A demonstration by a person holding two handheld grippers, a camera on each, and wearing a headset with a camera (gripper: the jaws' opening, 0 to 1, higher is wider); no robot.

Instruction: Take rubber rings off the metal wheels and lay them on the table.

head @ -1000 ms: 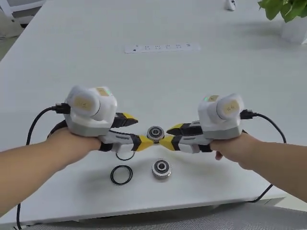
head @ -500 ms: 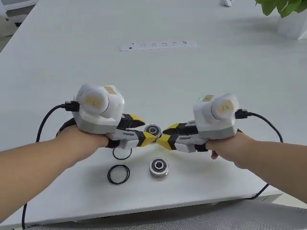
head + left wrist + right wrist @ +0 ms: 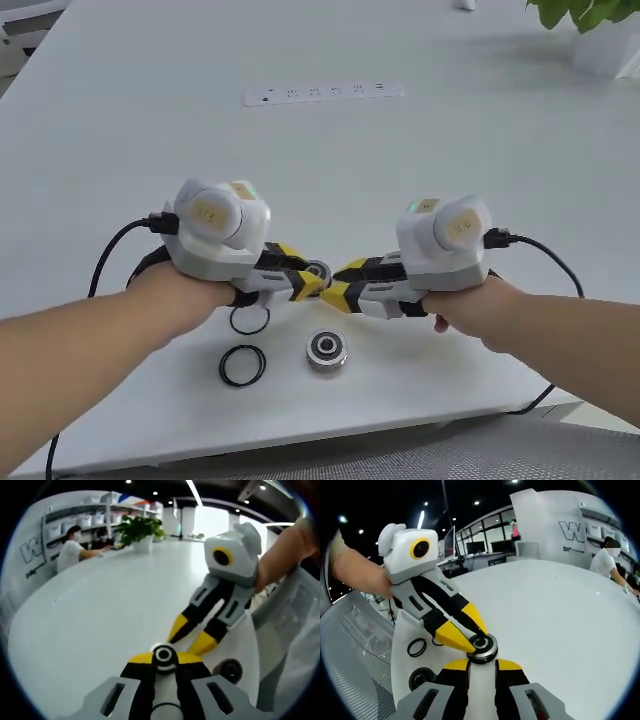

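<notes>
Metal wheel [image 3: 318, 271] sits between my left gripper [image 3: 305, 283] and right gripper [image 3: 338, 287] in the head view, over the table [image 3: 450, 130]. Left gripper view: my jaws clamp it. Right gripper view: jaws meet its rim (grip unclear); I'd pinch only rubber and peel slowly.

The left hand-held gripper [image 3: 308, 281] and right hand-held gripper [image 3: 337, 284] meet tip to tip, both pinching one metal wheel [image 3: 319, 270].

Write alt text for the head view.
The left gripper, holding a small metal wheel, meets the right gripper tip to tip above a white table. Two black rubber rings and a second wheel lie on it nearby.
</notes>
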